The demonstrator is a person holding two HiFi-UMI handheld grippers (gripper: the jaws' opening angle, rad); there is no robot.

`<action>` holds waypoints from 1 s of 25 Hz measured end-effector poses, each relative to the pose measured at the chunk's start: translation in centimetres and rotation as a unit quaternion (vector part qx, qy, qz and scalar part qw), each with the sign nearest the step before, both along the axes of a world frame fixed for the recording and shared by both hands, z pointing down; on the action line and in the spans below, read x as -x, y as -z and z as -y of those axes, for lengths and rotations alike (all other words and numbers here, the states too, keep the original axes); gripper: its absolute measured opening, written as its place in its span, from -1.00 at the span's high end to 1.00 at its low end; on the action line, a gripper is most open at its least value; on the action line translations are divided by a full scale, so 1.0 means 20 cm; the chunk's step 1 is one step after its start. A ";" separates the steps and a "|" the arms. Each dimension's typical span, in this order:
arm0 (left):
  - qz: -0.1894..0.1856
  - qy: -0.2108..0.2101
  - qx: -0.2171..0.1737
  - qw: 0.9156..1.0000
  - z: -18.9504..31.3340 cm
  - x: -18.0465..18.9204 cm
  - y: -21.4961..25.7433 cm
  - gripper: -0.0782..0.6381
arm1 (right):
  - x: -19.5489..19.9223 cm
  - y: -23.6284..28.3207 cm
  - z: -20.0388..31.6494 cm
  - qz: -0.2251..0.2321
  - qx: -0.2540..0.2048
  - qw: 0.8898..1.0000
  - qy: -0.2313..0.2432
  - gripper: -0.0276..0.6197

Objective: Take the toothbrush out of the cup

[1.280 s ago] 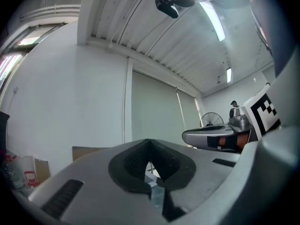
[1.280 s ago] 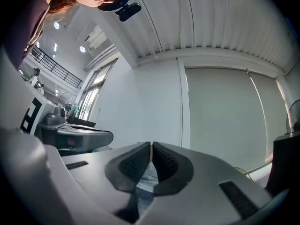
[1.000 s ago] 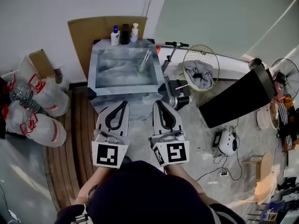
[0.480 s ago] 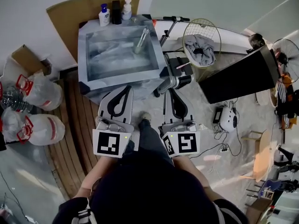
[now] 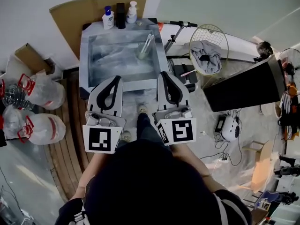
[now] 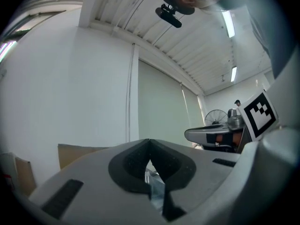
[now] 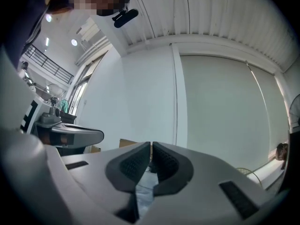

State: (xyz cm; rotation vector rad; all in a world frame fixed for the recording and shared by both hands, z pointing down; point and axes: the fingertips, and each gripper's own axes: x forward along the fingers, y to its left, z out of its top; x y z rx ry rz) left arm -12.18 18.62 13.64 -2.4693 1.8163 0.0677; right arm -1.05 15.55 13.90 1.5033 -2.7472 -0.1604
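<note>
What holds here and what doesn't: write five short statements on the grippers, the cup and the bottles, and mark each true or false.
1. The toothbrush stands in the cup. True.
2. The left gripper holds the toothbrush. False: its jaws are together with nothing between them.
3. Three bottles stand along the far edge of the basin. True.
4. The cup stands on the floor beside the wire basket. False: it is inside the basin, near its right wall.
5. The right gripper is clamped on a bottle. False: it is shut, empty and at the near edge of the basin.
</note>
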 end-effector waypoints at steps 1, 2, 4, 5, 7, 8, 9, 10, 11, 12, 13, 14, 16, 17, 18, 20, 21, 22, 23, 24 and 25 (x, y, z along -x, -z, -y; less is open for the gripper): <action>0.001 0.004 -0.002 1.000 0.04 0.00 0.01 0.72 | 0.00 0.01 0.05 0.000 -0.002 1.000 0.004 0.82; 0.000 0.007 -0.004 1.000 0.09 -0.01 0.02 0.72 | 0.00 0.01 0.11 -0.001 -0.003 1.000 0.008 0.82; 0.000 0.009 -0.004 1.000 0.19 -0.03 0.01 0.72 | -0.02 0.00 0.22 -0.003 -0.005 1.000 0.013 0.82; 0.002 0.010 -0.003 1.000 0.24 -0.04 0.01 0.72 | -0.03 -0.01 0.29 -0.003 -0.005 1.000 0.015 0.82; 0.005 0.013 0.000 1.000 0.35 -0.07 -0.02 0.72 | -0.04 -0.04 0.42 -0.001 0.000 1.000 0.022 0.82; 0.007 0.015 0.001 1.000 0.41 -0.09 -0.03 0.72 | -0.05 -0.06 0.48 0.001 0.003 1.000 0.026 0.82; 0.011 0.017 0.001 1.000 0.46 -0.10 -0.04 0.72 | -0.06 -0.08 0.54 0.002 0.006 0.999 0.031 0.82; 0.014 0.020 0.002 1.000 0.52 -0.12 -0.05 0.72 | -0.06 -0.09 0.60 0.003 0.008 0.999 0.036 0.82; 0.016 0.023 0.004 1.000 0.57 -0.13 -0.06 0.72 | -0.07 -0.10 0.65 0.003 0.009 0.999 0.041 0.82; 0.016 0.026 0.005 1.000 0.61 -0.14 -0.07 0.72 | -0.08 -0.12 0.70 0.003 0.009 0.999 0.045 0.82; 0.016 0.028 0.007 0.999 0.66 -0.16 -0.09 0.72 | -0.08 -0.13 0.75 0.002 0.010 0.999 0.050 0.82; 0.018 0.031 0.008 0.999 0.70 -0.17 -0.10 0.72 | -0.09 -0.14 0.80 0.003 0.012 0.998 0.055 0.82; 0.021 0.034 0.014 0.999 0.78 -0.20 -0.13 0.72 | -0.10 -0.17 0.89 0.007 0.016 0.998 0.063 0.82; 0.022 0.035 0.018 0.999 0.81 -0.21 -0.15 0.72 | -0.11 -0.19 0.92 0.010 0.018 0.998 0.067 0.82; 0.024 0.036 0.022 0.999 0.83 -0.22 -0.17 0.72 | -0.11 -0.21 0.95 0.012 0.020 0.997 0.069 0.82; 0.030 0.034 0.029 0.999 0.87 -0.23 -0.21 0.72 | -0.12 -0.26 1.01 0.017 0.027 0.997 0.067 0.82; 0.031 0.031 0.033 0.999 0.89 -0.24 -0.24 0.72 | -0.13 -0.29 1.03 0.019 0.034 0.997 0.064 0.82; 0.029 0.029 0.038 0.998 0.92 -0.24 -0.26 0.72 | -0.14 -0.32 1.05 0.020 0.043 0.997 0.061 0.82; 0.026 0.028 0.045 0.998 0.94 -0.24 -0.28 0.72 | -0.15 -0.35 1.07 0.021 0.052 0.997 0.059 0.82; 0.023 0.027 0.050 0.998 0.96 -0.24 -0.30 0.72 | -0.15 -0.37 1.08 0.020 0.060 0.996 0.059 0.82; 0.019 0.027 0.054 0.998 0.99 -0.23 -0.32 0.72 | -0.14 -0.39 1.09 0.017 0.064 0.996 0.059 0.82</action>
